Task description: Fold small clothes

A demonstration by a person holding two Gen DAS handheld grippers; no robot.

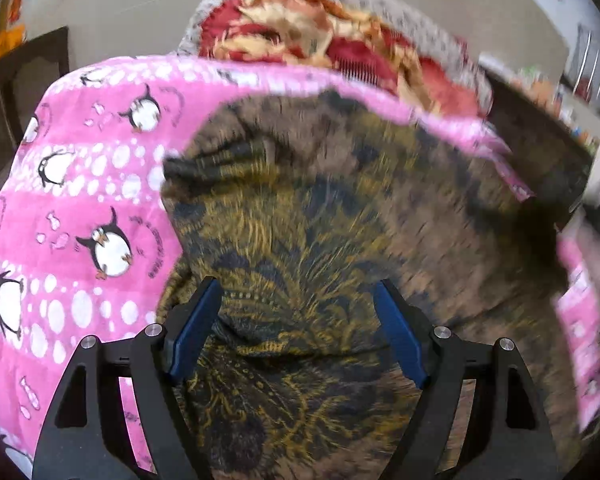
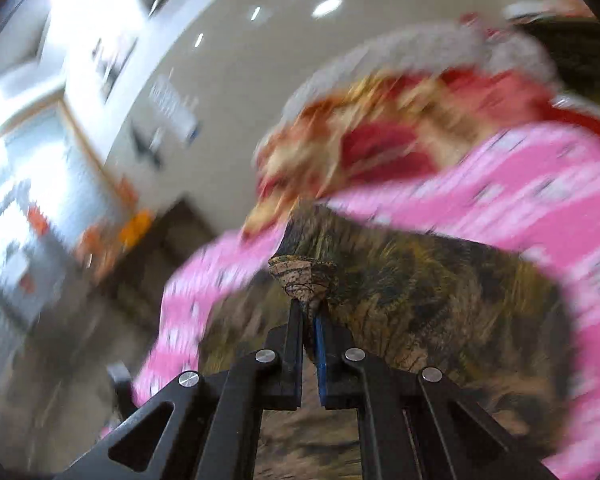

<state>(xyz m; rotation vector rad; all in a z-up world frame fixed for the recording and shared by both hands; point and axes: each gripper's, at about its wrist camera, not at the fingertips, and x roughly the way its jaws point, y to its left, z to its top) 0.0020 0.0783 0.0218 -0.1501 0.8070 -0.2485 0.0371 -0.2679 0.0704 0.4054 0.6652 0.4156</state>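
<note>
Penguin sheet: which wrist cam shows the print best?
Left wrist. The pink penguin sheet is sharp there, penguins and white dots readable beside the brown-and-gold garment. In the right wrist view the sheet is a motion-blurred pink band, its print unreadable.

Lighting: we record bright, even indoor light; ceiling spots (image 2: 327, 5) glare white in the right wrist view, and a window area (image 2: 32, 168) is blown out. Blur: heavy motion smear across the right view, milder at the left view's right side. Distortion: fisheye bending, dark vignette corners.
</note>
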